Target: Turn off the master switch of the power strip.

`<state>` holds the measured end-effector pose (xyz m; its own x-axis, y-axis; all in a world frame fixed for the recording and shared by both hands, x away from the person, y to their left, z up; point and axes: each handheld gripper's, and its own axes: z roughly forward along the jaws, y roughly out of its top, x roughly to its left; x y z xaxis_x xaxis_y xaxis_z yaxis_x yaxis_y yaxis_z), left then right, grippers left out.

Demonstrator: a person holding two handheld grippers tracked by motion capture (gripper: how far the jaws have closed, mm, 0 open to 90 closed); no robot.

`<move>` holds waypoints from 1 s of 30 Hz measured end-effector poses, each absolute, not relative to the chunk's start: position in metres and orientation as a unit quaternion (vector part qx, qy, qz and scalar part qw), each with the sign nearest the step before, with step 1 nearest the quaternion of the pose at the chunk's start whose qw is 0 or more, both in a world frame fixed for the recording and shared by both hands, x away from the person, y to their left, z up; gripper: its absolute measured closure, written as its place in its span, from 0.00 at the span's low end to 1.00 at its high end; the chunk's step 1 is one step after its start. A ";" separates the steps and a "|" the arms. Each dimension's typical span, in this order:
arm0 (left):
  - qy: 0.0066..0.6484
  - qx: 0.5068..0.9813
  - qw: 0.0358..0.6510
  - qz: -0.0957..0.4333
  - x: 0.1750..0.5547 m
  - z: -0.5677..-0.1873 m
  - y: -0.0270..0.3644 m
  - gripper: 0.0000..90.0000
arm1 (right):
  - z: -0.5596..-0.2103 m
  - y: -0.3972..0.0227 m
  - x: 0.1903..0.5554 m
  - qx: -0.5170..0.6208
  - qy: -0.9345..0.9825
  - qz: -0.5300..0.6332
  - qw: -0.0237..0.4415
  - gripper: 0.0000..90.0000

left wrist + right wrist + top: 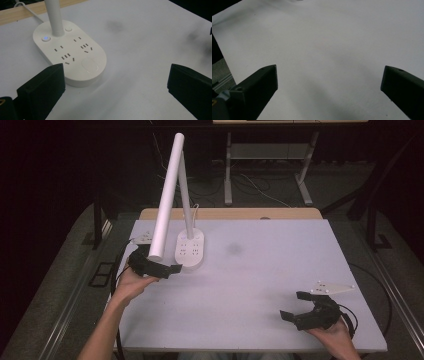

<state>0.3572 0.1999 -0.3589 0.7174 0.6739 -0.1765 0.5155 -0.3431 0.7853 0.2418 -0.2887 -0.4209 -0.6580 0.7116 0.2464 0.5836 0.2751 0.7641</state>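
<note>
Beside left gripper [161,268]: lamp base [72,53], no legible writing

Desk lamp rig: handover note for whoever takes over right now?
Left tongs: open, empty, close to the near end of the lamp base; contact can't be judged.
Right tongs: open, empty, over bare table at the near right, far from the lamp.
Lamp: base at the table's far left, blue indicator lit, white lamp head tilted up.
Done: nothing grasped.
Left: probably the round pad or the head.
</note>
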 end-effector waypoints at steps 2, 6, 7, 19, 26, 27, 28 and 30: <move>0.367 0.814 0.441 0.090 0.360 -0.360 0.201 0.00 | -0.421 -0.289 0.242 0.407 0.795 0.443 0.072 0.00; 0.372 0.812 0.439 0.092 0.366 -0.360 0.204 0.00 | -0.421 -0.289 0.242 0.407 0.795 0.443 0.073 0.00; 0.374 0.813 0.437 0.093 0.367 -0.359 0.204 0.00 | -0.421 -0.289 0.242 0.407 0.796 0.443 0.073 0.00; 0.391 0.802 0.442 0.099 0.384 -0.355 0.210 0.01 | -0.421 -0.289 0.241 0.409 0.794 0.444 0.075 0.00; 0.393 0.803 0.437 0.100 0.393 -0.354 0.209 0.01 | -0.421 -0.288 0.242 0.408 0.795 0.443 0.074 0.00; 0.394 0.802 0.437 0.100 0.394 -0.354 0.209 0.01 | -0.421 -0.288 0.242 0.408 0.795 0.443 0.074 0.00; 0.395 0.802 0.438 0.099 0.396 -0.354 0.209 0.01 | -0.421 -0.288 0.241 0.408 0.795 0.443 0.074 0.00; 0.395 0.802 0.438 0.099 0.399 -0.354 0.209 0.01 | -0.421 -0.288 0.241 0.408 0.794 0.444 0.073 0.00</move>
